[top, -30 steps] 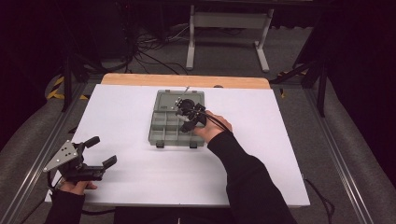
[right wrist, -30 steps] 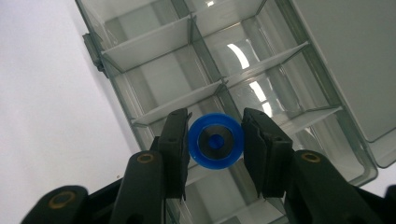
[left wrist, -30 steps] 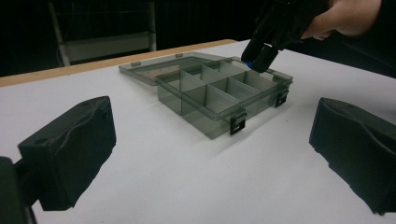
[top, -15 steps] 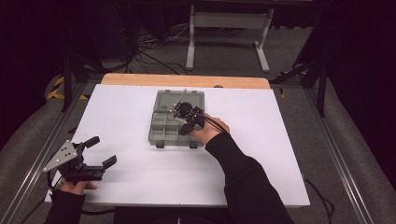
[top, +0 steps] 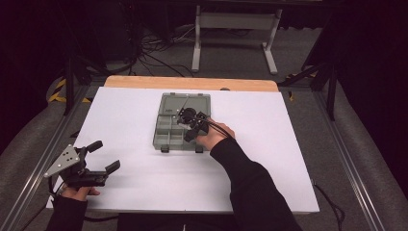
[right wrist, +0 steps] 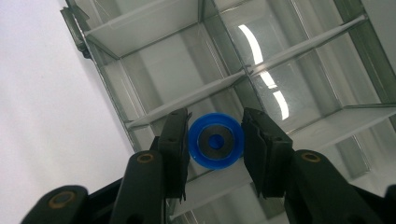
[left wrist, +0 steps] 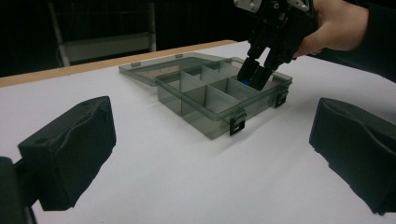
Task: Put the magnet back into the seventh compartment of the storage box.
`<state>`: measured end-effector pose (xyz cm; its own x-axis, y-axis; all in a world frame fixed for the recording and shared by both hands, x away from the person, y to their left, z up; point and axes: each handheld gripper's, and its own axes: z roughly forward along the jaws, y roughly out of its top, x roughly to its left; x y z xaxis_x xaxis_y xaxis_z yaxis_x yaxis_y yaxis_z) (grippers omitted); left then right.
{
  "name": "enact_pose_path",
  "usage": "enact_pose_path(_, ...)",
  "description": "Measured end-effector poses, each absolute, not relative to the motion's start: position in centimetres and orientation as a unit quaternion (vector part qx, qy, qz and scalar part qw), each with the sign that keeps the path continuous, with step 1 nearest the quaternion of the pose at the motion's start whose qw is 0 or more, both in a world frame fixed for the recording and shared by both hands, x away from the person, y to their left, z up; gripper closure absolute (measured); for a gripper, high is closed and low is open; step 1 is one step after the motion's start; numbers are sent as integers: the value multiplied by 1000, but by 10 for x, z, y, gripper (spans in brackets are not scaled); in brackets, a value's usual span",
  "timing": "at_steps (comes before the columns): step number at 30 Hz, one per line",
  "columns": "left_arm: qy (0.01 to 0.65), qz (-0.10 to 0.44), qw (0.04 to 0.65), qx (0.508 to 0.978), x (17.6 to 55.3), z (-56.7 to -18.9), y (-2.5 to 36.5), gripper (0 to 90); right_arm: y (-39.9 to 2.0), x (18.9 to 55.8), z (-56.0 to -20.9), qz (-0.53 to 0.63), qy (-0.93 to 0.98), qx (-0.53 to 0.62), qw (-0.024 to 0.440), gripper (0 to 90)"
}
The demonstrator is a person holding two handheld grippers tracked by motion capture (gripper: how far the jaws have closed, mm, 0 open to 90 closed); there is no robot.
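Left gripper (top: 102, 158) sits at the near-left corner of the white bench (top: 120, 120), held by the person's left hand (top: 77, 192). Its fingers (left wrist: 70, 149) are released, spread wide with only bare bench between them, well apart from the box. They point toward the box in the left gripper view.

Mid-bench: clear grey compartment box (top: 168, 126), lid (top: 190, 100) folded open flat on the far side, two black latches (left wrist: 237, 125) on the near wall. Long axis runs near-to-far in the high view. Inner dividers (right wrist: 187, 95) split it into rectangular cells.

Right gripper (top: 192, 124) is over the box, tilted down into a cell on its right half, held by the right hand (top: 214, 137), dark sleeve (top: 250, 187) coming in from the bottom edge.

In the right gripper view, a blue round disc (right wrist: 215, 140) with a grey metal ring and blue centre lies right between the right fingers (right wrist: 175, 140). Flat face is toward the camera, so its axis runs along the gripper; it has no long axis in plane. The fingers touch or nearly touch its rim on both sides; I cannot tell whether they are clenched on it or just bracketing it. Cannot tell if the disc rests on the cell floor or hangs above it. In the left gripper view a bit of blue (left wrist: 246, 82) shows at the tips, inside the box walls.
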<state>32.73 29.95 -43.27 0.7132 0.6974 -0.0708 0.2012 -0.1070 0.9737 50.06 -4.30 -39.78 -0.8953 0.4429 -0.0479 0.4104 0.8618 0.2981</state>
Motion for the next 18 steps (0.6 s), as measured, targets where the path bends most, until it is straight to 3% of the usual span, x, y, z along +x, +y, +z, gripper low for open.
enact_pose_path(18, 315, 210, 589, 714, 327, -433, 299, 10, -44, 500, -406, 142, 963, 221, 57, 617)
